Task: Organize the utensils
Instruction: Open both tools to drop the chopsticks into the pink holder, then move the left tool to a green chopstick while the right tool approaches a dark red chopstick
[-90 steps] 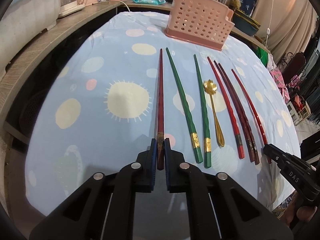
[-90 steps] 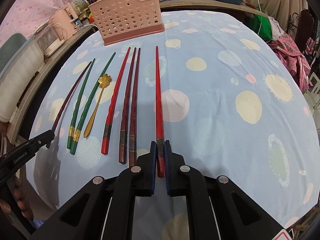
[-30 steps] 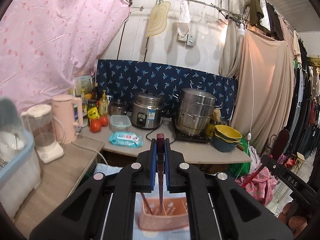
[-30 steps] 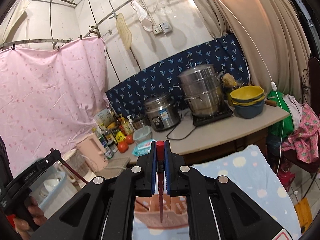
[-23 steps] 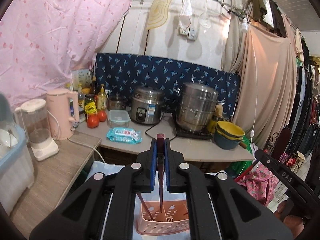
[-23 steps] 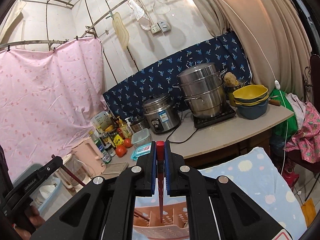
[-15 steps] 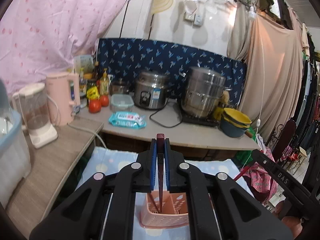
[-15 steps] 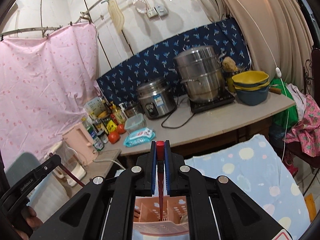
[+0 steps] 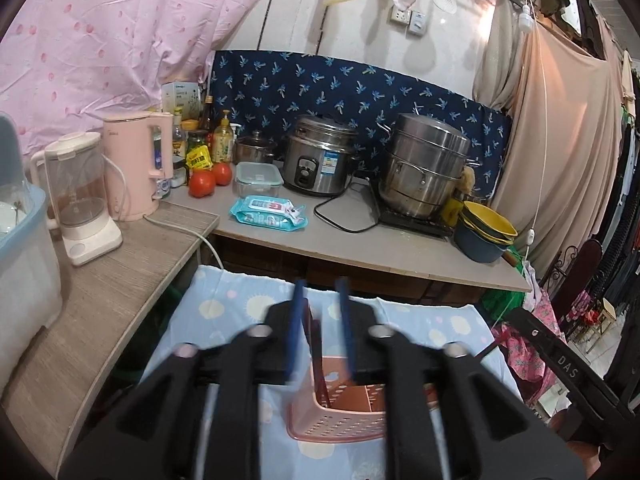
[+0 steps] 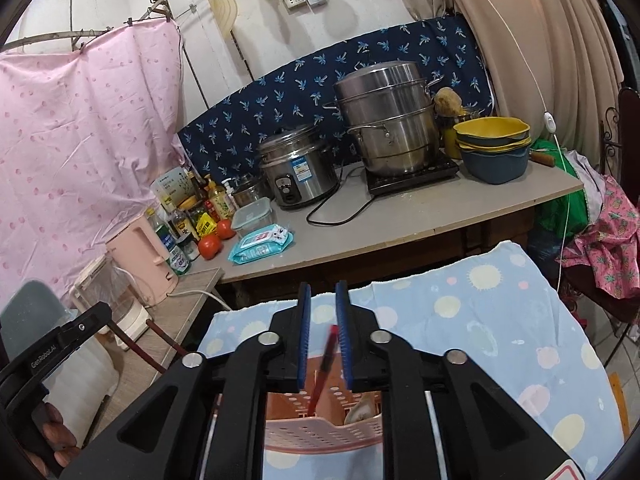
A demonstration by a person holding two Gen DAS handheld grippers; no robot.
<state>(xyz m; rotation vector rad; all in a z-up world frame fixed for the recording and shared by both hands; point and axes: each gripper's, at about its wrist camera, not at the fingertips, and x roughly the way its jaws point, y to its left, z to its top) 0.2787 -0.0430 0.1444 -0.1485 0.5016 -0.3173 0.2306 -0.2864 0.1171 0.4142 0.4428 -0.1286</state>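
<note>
Both grippers hover over the pink perforated utensil basket [image 9: 336, 420] on the blue spotted tablecloth [image 10: 500, 320]. My left gripper [image 9: 319, 292] is open, and a dark red chopstick [image 9: 314, 344] stands loose between its fingers, leaning in the basket. My right gripper [image 10: 322, 300] is open too, and a bright red chopstick [image 10: 322, 364] leans free between its fingers with its tip down in the basket [image 10: 304, 432]. The other gripper shows at the edge of each view. The remaining utensils on the table are out of sight.
Behind the table runs a counter [image 9: 360, 248] with a rice cooker [image 9: 320, 160], a steel steamer pot [image 9: 424, 168], stacked bowls [image 9: 484, 236], a wipes pack, tomatoes and bottles. A pink kettle [image 9: 136, 164] and a blender [image 9: 80, 192] stand on the left shelf.
Both grippers were shut on a chopstick half a second ago. Both have opened, and the two chopsticks now stand loose in the basket.
</note>
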